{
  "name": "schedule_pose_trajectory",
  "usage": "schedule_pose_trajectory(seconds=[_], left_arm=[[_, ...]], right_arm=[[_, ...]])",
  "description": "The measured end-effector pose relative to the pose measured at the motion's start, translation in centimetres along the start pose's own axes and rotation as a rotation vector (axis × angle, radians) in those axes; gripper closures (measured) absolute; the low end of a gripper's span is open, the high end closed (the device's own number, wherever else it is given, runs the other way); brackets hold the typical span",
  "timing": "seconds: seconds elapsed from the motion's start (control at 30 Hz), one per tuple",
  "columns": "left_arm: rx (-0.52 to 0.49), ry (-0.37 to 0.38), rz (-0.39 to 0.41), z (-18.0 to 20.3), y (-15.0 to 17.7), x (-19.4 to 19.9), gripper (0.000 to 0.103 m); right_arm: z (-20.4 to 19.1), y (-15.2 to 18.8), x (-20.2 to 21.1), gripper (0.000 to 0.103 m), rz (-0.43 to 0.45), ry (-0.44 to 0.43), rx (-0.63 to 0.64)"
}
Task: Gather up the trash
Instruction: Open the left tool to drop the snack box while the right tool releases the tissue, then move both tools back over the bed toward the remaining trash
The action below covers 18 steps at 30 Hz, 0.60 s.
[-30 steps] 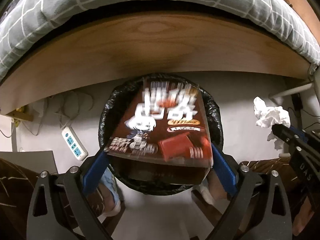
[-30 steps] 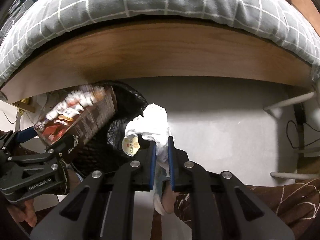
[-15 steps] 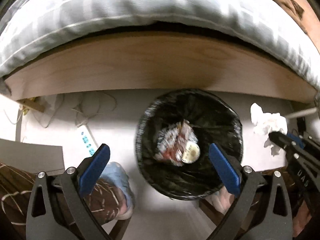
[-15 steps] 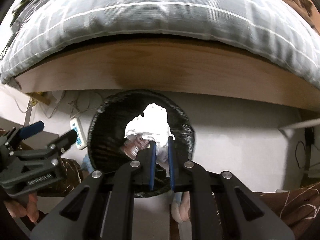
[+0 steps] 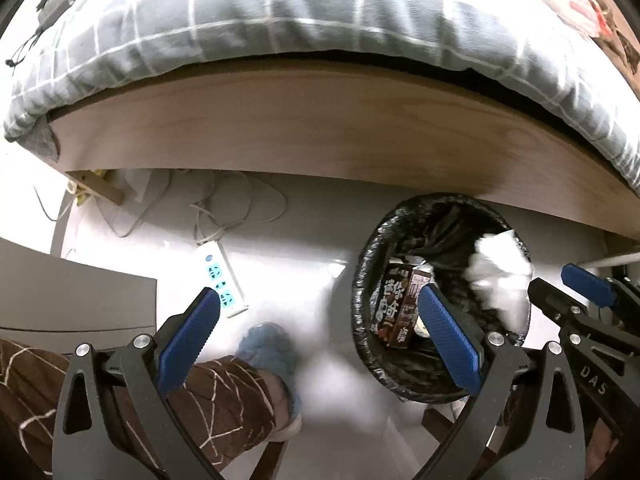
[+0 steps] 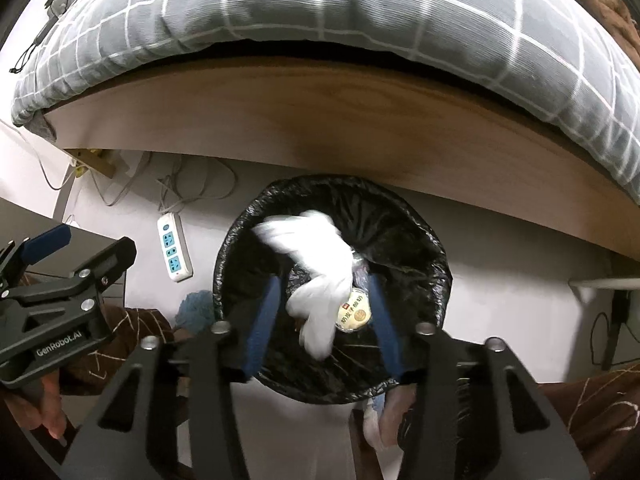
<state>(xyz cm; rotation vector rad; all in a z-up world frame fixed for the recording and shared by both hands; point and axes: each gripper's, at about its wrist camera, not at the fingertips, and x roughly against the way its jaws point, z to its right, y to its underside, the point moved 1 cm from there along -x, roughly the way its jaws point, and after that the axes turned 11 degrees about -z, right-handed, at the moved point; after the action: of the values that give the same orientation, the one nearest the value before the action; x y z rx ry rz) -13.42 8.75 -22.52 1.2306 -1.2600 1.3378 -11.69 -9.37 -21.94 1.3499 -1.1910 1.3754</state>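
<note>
A bin lined with a black bag (image 5: 362, 280) (image 6: 440, 268) stands on the floor by the bed. A brown snack box (image 5: 396, 304) lies inside it, beside a round yellow lid (image 6: 354, 312). My right gripper (image 6: 324, 282) (image 5: 552, 278) hangs over the bin and its jaws are opening. The white crumpled tissue (image 6: 316, 268) (image 5: 500, 276) is blurred between the blue pads, which stand apart from it. My left gripper (image 5: 318, 294) (image 6: 96, 240) is open and empty, left of the bin above the floor.
A wooden bed frame (image 5: 320, 128) under a grey checked quilt (image 6: 320, 12) runs behind the bin. A white power strip (image 5: 220, 280) (image 6: 174, 254) and cables lie on the floor at the left. A person's foot in a blue slipper (image 5: 268, 348) rests below my left gripper.
My left gripper let go of the snack box, which dropped into the bin, then shifted left. My right gripper carried the tissue over the bin and opened on it.
</note>
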Motion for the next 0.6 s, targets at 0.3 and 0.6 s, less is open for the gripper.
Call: schedule_pose_trajectory(seconds=[0.3, 0.6], left_arm=[[-0.013, 0.0, 0.015, -0.2, -0.2, 0.4, 0.006], [-0.04, 0.004, 0.093, 0.2, -1.0, 3.4, 0.006]], right_arm=[[-0.7, -0.4, -0.5, 0.029, 0.011, 0.032, 0.004], [1.3, -1.0, 2.6, 0.008, 0.143, 0.066, -0.061]])
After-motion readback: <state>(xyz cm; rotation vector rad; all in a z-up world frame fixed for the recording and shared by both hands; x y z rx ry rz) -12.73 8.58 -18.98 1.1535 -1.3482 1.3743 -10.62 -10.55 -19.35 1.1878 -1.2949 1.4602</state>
